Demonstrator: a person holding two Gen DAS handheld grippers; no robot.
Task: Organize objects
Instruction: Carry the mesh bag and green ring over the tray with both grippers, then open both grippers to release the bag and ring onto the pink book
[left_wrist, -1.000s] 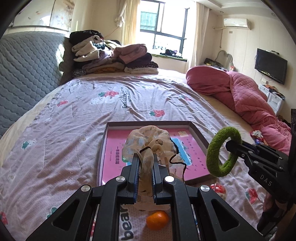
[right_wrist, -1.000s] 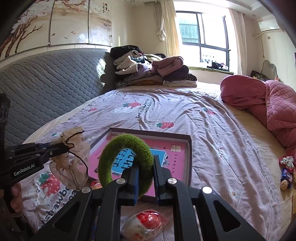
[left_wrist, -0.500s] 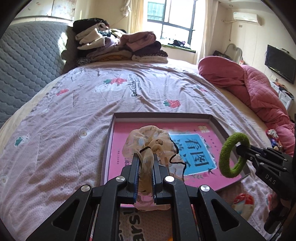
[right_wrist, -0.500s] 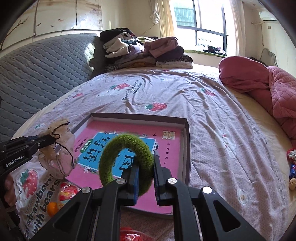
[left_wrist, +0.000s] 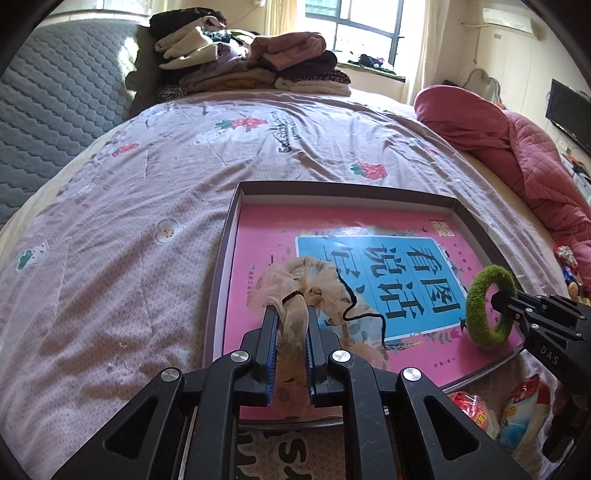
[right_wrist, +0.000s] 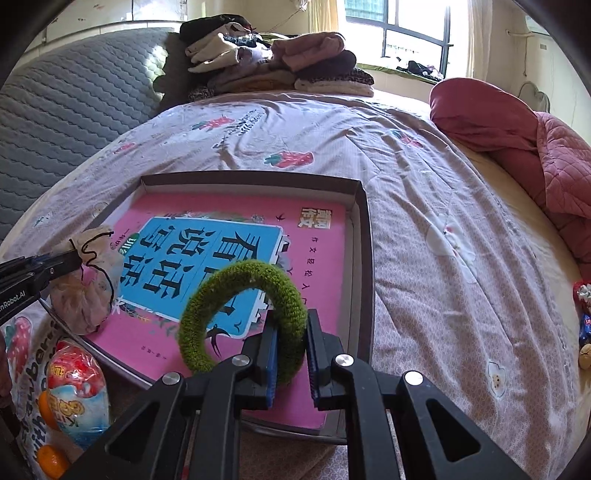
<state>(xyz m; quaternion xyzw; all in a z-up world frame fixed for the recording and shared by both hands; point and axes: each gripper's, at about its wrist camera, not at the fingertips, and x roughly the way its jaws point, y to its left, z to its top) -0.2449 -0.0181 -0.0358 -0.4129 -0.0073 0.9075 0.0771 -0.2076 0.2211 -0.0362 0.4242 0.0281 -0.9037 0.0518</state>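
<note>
My left gripper (left_wrist: 290, 314) is shut on a beige sheer scrunchie (left_wrist: 306, 284) with a black thread, held over the near left part of a shallow brown box (left_wrist: 221, 258) lined pink and blue. My right gripper (right_wrist: 291, 325) is shut on a fuzzy green ring (right_wrist: 243, 314), held over the box's near right part (right_wrist: 364, 258). The right gripper and green ring also show at the right of the left wrist view (left_wrist: 487, 308). The left gripper and scrunchie show at the left of the right wrist view (right_wrist: 85, 291).
The box lies on a lilac strawberry-print bedspread (left_wrist: 110, 240). Snack packets (right_wrist: 77, 387) and oranges (right_wrist: 51, 461) lie near the box's front edge. A pink quilt (left_wrist: 517, 147) is bunched at right, folded clothes (left_wrist: 251, 62) are stacked at the far end.
Both grippers have moved forward and lower over the box, still holding their items. The box now fills more of both views.
</note>
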